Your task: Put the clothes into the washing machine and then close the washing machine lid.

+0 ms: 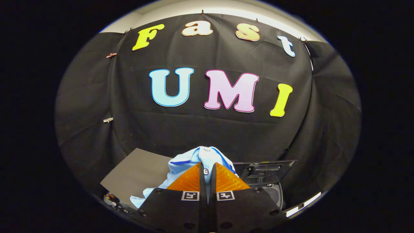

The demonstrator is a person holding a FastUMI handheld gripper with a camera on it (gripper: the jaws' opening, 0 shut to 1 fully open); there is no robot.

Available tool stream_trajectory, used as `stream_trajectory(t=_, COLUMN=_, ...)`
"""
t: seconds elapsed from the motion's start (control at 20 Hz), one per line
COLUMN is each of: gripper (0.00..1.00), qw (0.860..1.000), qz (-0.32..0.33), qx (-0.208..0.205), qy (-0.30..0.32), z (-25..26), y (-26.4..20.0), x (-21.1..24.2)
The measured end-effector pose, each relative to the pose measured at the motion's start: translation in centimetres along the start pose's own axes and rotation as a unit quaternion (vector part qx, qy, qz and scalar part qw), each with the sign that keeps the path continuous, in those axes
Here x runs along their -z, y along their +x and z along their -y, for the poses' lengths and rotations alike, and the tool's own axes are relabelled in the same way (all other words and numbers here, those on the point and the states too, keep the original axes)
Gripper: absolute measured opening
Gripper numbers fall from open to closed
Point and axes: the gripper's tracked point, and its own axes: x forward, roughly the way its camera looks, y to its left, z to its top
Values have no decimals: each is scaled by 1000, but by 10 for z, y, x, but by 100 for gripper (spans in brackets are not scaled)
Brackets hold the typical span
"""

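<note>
Washing machine [270, 186], lid [265, 168] raised, waits just beyond and to the right of our gripper [207, 173], beside a grey desk [139, 171]. Held above both is the pale blue shirt [200, 155], bunched between fingers closed on a fold near a button, with loose cloth trailing down on the left. We judge the grip narrow: the hanging part could snag on the machine's rim or drape outside the drum, and any fabric left over the edge would keep the lid from closing.
</note>
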Motion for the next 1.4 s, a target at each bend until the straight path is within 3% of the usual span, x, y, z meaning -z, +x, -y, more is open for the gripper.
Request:
stream_trajectory(t=0.6, gripper=5, qw=998, qz=4, qx=68, qy=-8, z=107, y=30, x=19)
stream_trajectory(t=1.0, gripper=5, qw=993, qz=-30, qx=110, qy=14, z=169, y=54, x=66)
stream_trajectory(t=1.4, gripper=5, qw=988, qz=-84, qx=125, qy=11, z=206, y=75, x=136)
